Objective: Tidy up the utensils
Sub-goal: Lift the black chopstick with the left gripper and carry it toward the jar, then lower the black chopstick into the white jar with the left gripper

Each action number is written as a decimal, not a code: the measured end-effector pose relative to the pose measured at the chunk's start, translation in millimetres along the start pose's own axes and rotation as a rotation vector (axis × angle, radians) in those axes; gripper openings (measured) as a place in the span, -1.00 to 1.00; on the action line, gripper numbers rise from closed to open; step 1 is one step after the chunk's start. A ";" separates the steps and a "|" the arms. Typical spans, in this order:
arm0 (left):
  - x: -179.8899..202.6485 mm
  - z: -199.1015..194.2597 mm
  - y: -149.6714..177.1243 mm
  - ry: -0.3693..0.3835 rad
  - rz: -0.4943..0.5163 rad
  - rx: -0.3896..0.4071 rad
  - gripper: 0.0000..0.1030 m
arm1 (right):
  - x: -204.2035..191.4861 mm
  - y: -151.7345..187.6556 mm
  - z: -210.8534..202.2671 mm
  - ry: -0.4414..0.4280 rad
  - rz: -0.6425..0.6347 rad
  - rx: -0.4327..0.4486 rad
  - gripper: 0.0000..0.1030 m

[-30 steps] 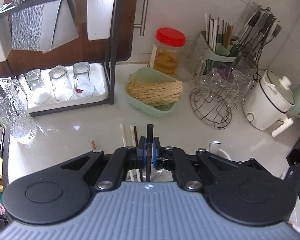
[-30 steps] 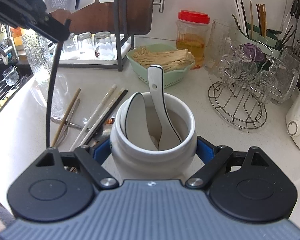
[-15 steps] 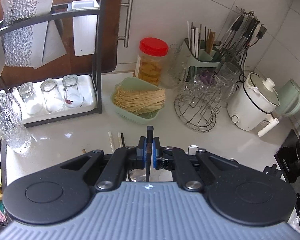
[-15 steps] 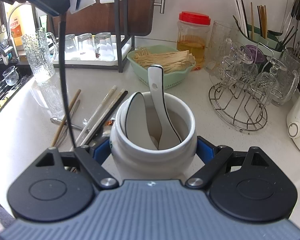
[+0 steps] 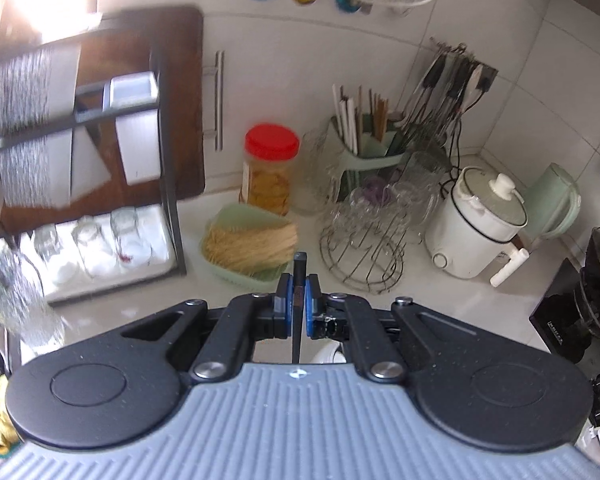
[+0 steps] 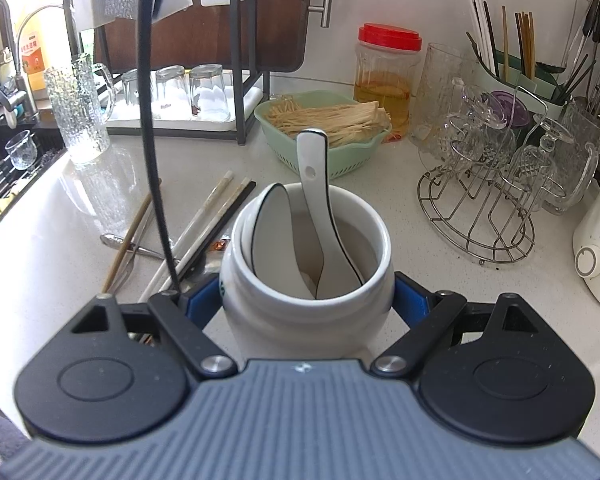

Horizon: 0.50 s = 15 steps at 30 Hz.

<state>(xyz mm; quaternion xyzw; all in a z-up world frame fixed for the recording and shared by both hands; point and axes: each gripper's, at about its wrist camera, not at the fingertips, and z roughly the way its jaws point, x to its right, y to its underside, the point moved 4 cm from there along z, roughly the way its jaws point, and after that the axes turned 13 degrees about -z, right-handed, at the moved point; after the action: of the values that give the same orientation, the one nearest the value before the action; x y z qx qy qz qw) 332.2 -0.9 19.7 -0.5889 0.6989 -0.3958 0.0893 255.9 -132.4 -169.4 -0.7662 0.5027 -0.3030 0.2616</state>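
Now: left gripper [image 5: 296, 306], jaws narrow, pinches a black chopstick [image 6: 150, 120] hanging upright, tip at nine o'clock of the white jar [image 6: 306, 300]. Right gripper [image 6: 306, 302], jaws wide, clasps that jar on the bench [image 6: 400, 200]. Left hand nearer.

Bare countertop [image 6: 400, 248] between jar [image 6: 306, 300] and rack [image 6: 476, 216]

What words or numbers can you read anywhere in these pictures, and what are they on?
Nothing here is clear enough to read for sure.
Orange label on the bottle by the tap: has characters, too small to read.
Dark mark on the white jar, beside the right gripper pad: mostly hidden.
White print on the black appliance, right edge of the left wrist view: too small and blurred.
The red-lidded jar shows no label.
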 end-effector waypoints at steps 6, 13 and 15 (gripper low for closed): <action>16.4 -18.9 -21.0 0.011 0.052 0.049 -0.87 | -0.6 0.1 -0.2 0.000 0.000 0.000 0.77; 39.3 -27.9 -37.1 0.050 0.088 0.080 -0.87 | -1.1 0.4 -0.5 -0.001 -0.002 0.002 0.77; 46.2 -28.7 -38.5 0.066 0.094 0.080 -0.87 | -1.4 0.5 -0.6 -0.001 -0.002 0.002 0.76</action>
<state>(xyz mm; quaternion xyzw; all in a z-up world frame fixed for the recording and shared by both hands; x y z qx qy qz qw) 330.8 -29.1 80.1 -0.5381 0.7119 -0.4381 0.1081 254.7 -131.3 -169.6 -0.7665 0.5016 -0.3033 0.2625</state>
